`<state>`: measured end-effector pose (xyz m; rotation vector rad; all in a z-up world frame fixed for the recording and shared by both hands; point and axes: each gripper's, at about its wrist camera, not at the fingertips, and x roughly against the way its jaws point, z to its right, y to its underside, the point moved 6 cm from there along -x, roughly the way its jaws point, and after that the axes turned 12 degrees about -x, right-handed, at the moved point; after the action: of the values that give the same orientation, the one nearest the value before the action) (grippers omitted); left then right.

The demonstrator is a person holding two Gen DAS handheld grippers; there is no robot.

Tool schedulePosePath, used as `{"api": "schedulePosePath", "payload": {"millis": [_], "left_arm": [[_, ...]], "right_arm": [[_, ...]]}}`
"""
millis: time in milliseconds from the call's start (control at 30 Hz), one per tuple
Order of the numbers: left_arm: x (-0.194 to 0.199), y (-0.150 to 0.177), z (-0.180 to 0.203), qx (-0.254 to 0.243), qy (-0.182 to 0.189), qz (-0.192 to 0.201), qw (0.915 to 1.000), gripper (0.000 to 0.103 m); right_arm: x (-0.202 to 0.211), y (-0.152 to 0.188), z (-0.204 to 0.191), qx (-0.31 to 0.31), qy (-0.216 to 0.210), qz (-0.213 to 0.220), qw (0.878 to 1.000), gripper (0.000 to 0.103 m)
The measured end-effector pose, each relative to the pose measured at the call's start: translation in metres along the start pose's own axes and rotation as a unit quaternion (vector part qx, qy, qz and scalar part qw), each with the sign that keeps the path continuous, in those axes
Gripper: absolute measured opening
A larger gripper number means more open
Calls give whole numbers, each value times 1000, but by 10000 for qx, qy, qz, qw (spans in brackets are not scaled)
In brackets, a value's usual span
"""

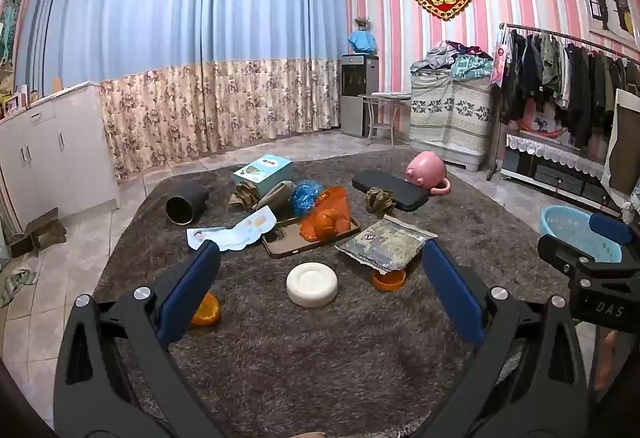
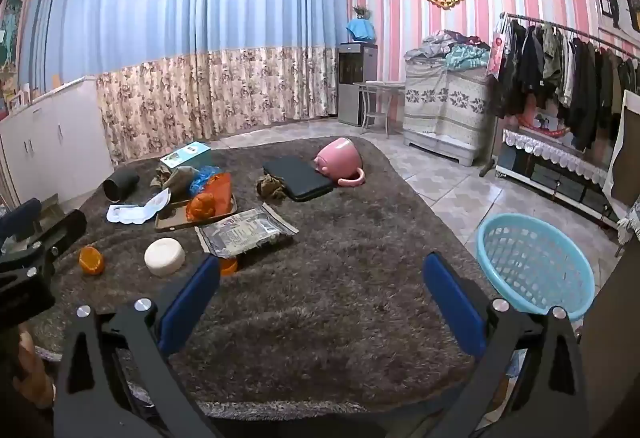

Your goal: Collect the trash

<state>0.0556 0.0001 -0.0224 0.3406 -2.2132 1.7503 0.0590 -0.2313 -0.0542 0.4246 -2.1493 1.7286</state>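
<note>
The left gripper [image 1: 320,270] stood with its blue-padded jaws spread wide and nothing between them, angled down over a shaggy grey-brown rug [image 1: 320,358]. The right gripper [image 2: 320,272] was likewise spread wide and empty above the same rug. Each gripper's black frame showed at the edge of the other's view.

Just beyond the left gripper lay a white round dish [image 1: 312,284]. An orange lid [image 1: 206,312] sat beside the left finger and a second orange lid [image 1: 388,278] lay partly under a clear printed packet [image 1: 386,240]. Behind these, a brown phone case [image 1: 296,238] carried an orange plastic bag [image 1: 326,214], with a crumpled blue wrapper [image 1: 305,196] touching it. A pale blue paper sheet [image 1: 234,230] lay left of the case. Two brown crumpled scraps were present: one [image 1: 243,195] by a teal carton [image 1: 263,174], the other [image 1: 379,200] against a flat black case [image 1: 394,188]. A black cylinder [image 1: 186,203] lay on its side at the left. An overturned pink mug [image 1: 427,172] rested at the far end of the black case.

A light blue plastic basket [image 2: 534,260] stood on the tiled floor [image 2: 452,190] just off the rug's right edge, near the right gripper. It appeared empty.
</note>
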Motion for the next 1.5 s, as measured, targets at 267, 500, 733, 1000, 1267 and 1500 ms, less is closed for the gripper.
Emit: {"api": "schedulePosePath", "payload": {"millis": [267,500,733,1000,1267,1500], "left_arm": [[-3,3,0,-8,-29,9,10000,98],[-3,3,-6,17,-26,-6,10000,98],[-6,2,-7,-2,-39,-1,10000,98],[-4,1,-6,-5,-41,1,10000,98],[-4,0,-6,-15,-42,0,10000,98],[-4,-1,-8,-24,-59,4,10000,98]], "right_arm": [[2,-1,0,28,4,74,10000,99],[4,-11,-1,6,25,88,10000,99],[10,-17,1,-10,13,104,9999,99],[13,-15,5,-33,26,132,9999,99],[14,-17,8,-56,43,171,9998,99],[15,-16,8,-54,61,181,9998,99]]}}
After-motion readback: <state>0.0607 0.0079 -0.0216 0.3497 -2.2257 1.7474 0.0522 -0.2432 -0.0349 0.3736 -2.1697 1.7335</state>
